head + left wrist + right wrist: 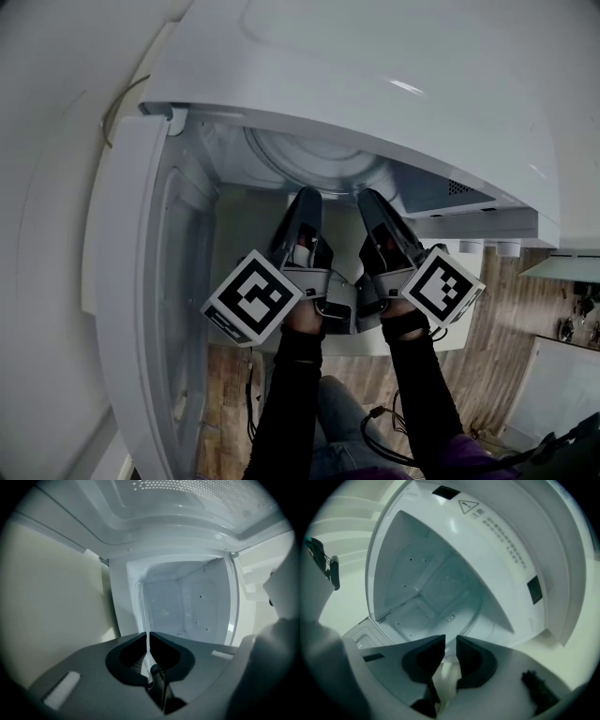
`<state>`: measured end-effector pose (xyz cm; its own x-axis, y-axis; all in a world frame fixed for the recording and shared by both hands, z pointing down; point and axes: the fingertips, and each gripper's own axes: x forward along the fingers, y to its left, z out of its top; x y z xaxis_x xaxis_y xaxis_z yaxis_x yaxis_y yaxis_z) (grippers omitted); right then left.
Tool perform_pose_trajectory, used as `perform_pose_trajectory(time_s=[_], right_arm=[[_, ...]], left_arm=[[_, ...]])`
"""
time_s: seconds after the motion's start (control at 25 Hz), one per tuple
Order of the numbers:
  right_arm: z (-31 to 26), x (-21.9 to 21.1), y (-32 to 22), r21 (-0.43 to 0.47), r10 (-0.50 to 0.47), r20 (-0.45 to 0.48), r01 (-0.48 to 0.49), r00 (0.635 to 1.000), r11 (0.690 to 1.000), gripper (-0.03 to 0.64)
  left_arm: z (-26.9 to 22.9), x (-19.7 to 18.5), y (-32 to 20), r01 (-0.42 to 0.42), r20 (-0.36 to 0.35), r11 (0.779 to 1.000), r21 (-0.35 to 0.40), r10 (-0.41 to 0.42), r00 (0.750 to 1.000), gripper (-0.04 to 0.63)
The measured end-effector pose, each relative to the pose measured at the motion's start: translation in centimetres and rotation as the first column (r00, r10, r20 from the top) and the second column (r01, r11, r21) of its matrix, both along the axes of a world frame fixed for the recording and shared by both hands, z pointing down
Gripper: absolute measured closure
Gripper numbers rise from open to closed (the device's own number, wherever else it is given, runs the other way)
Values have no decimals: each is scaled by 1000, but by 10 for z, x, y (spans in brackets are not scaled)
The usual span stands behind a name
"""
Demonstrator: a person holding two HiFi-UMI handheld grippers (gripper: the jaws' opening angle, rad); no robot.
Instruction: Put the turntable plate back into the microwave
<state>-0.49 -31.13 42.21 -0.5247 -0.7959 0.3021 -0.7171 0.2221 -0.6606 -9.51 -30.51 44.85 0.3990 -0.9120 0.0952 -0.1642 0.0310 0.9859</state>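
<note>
Inside the open microwave (375,75), the left gripper (305,199) and the right gripper (373,201) are each pinching the near rim of the turntable plate (319,155), which is hanging within the cavity, apparently not yet seated or released.

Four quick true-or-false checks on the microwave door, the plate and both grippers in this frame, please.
1. The microwave door is shut. False: it stands open at the left.
2. The left hand-held gripper is clamped on the thin rim of the turntable plate. True.
3. The right hand-held gripper points into the microwave cavity. True.
4. The turntable plate lies on the floor. False: it is up in the cavity.
</note>
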Motion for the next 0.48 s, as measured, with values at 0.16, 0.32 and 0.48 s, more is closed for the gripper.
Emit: perform_pose_trajectory(time_s=[0.16,0.32,0.48], right_arm=[[-2,0,4,4,-6,14,5,1000,1000,551],[-4,-1,8,7,-7,26,7,1000,1000,551],[-9,0,10,9,-18,31,18,999,1000,551]], left_arm=[[3,2,1,-1,-17,1000,-8,1,1000,568],[1,-1,1,10,77,1000,4,-10,997,568],[-5,-5,9,36,162,999,14,-38,986,606]])
